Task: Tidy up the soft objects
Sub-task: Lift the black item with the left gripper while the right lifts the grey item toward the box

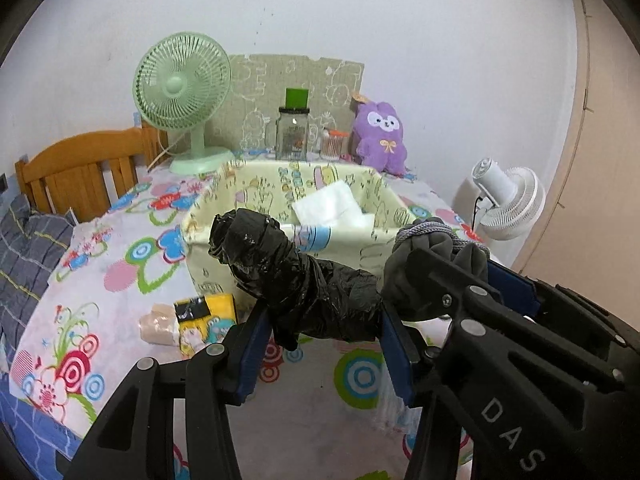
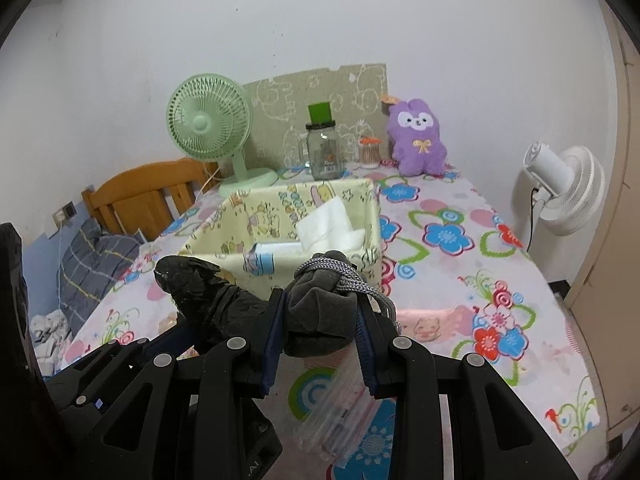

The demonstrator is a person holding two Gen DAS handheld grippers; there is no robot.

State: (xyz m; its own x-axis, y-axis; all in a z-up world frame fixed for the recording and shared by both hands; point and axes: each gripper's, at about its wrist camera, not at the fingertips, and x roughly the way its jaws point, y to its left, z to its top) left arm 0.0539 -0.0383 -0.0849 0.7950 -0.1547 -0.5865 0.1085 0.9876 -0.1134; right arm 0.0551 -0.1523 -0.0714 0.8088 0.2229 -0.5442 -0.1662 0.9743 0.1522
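Observation:
My left gripper (image 1: 320,332) is shut on a rolled black plastic bag (image 1: 288,276), held above the table just in front of the cream fabric storage box (image 1: 208,236). My right gripper (image 2: 320,340) is shut on a grey cloth pouch with a grey cord (image 2: 324,304), right beside the black bag (image 2: 208,300); the pouch also shows in the left wrist view (image 1: 424,264). The box (image 2: 224,240) holds white folded tissues (image 2: 328,224) and a small patterned pack (image 2: 260,260). A purple plush bunny (image 2: 418,136) sits upright at the back of the table.
A yellow tissue pack and a beige roll (image 1: 192,320) lie left of the box. A clear plastic packet (image 2: 340,408) lies under my right gripper. A green fan (image 1: 182,96), glass jar (image 1: 293,132) and cotton-swab pot (image 1: 334,144) stand at the back. A white fan (image 2: 564,188) stands off the right edge.

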